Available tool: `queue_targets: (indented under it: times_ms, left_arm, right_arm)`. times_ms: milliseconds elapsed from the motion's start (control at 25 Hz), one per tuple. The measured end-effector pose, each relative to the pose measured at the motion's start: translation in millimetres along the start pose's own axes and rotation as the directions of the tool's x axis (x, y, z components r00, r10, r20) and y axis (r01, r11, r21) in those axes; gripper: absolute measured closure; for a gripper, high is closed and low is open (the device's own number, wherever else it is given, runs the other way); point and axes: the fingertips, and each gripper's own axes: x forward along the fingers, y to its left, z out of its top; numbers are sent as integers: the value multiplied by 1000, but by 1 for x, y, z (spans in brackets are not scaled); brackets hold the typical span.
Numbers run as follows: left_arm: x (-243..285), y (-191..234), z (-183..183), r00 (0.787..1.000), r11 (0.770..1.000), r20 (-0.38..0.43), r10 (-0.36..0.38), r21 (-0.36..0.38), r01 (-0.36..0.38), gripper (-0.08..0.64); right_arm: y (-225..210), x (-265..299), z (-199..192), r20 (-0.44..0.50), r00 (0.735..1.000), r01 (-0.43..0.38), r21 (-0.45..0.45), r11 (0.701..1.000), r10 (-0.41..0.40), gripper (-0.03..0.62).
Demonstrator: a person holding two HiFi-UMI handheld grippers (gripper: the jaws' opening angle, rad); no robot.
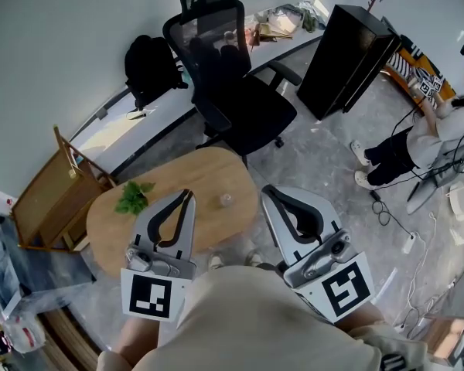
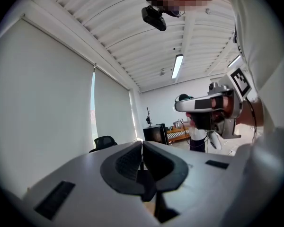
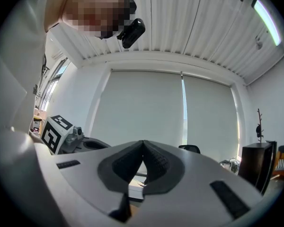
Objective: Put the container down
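On the round light wooden table (image 1: 108, 234), a small leafy green plant (image 1: 133, 197) sits toward the left edge. Just right of it, we hold the left gripper (image 1: 187, 196) raised above the table's near half. In the left gripper view, this gripper (image 2: 142, 144) has its jaws pressed fully together with nothing between them.

Next comes the small clear container (image 1: 226, 200). It stands upright on the table close to the right edge, apart from both grippers and from the plant. Further right, the right gripper (image 1: 267, 191) hangs past the table's right edge, over the grey floor. In its own view, the right gripper (image 3: 143, 144) is likewise closed on nothing.

We judge that the container is already set down, since it rests on the table and neither gripper has hold of it. The placing step looks finished, or else has not begun.

If the container has to be handled again, the next move calls for opening one gripper. That gripper then has to be lowered toward the right edge so the jaws sit either side of the container. Otherwise we only need to keep both grippers clear of it.
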Motion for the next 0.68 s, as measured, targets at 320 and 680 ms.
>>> queue_targets:
  times_ms: [320,680]
  left_arm:
    - [6,13,4,1000,1000,-18,20,-6,-20,549]
    - [-8,-2,-3,1000,1000,-17,17,3,-17,551]
  right_arm:
    - [-18,13,-8,-30,999,36,15,999,-35,596]
    - [-6,-3,-16,-32,999,32,11,999,-31,596]
